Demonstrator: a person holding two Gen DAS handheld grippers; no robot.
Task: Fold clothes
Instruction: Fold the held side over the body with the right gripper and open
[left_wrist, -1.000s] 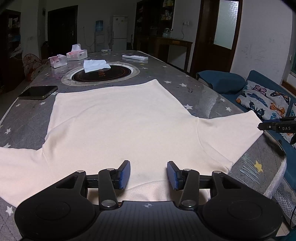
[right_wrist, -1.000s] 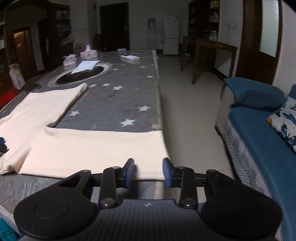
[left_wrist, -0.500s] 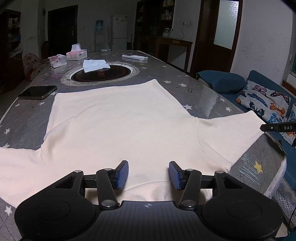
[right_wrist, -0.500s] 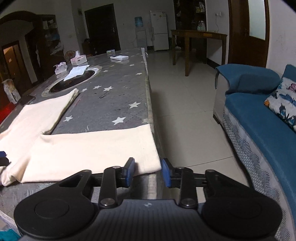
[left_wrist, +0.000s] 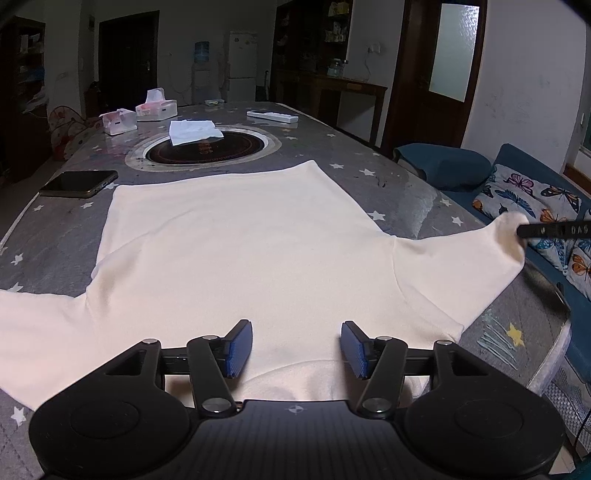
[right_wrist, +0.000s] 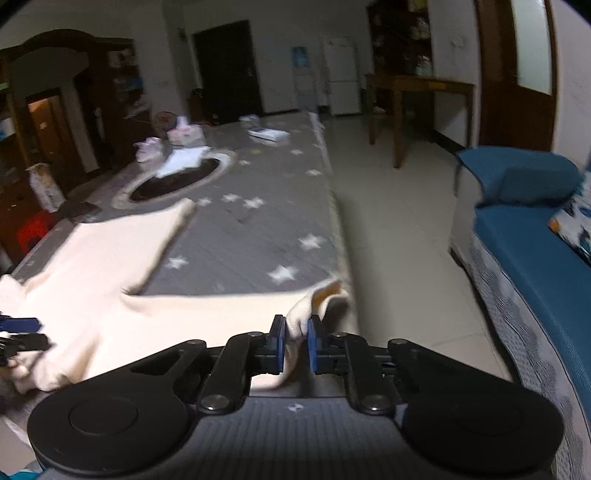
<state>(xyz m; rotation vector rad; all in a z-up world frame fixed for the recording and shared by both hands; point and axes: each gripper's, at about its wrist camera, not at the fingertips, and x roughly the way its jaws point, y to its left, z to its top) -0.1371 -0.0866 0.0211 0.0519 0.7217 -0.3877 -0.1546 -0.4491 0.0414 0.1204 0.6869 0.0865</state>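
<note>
A cream long-sleeved top (left_wrist: 240, 243) lies spread flat on the grey star-patterned table (left_wrist: 399, 184), sleeves out to both sides. My left gripper (left_wrist: 296, 349) is open and empty, just above the garment's near edge at the collar. My right gripper (right_wrist: 296, 338) is shut on the end of the right sleeve (right_wrist: 207, 314) and lifts its cuff off the table's right edge. In the left wrist view the right gripper's finger (left_wrist: 554, 230) shows at the raised sleeve tip (left_wrist: 511, 229). The left gripper's blue pads (right_wrist: 18, 325) show at the right wrist view's left edge.
A phone (left_wrist: 79, 183) lies left of the garment. A round inset hob (left_wrist: 207, 147) with a white cloth (left_wrist: 194, 131), tissue boxes (left_wrist: 155, 107) and a remote (left_wrist: 271, 116) sit farther back. A blue sofa (right_wrist: 535, 266) with patterned cushions (left_wrist: 535, 199) stands right of the table.
My right gripper has closed on the right sleeve's end and raised it off the table. The left gripper has opened slightly wider and stayed in place.
</note>
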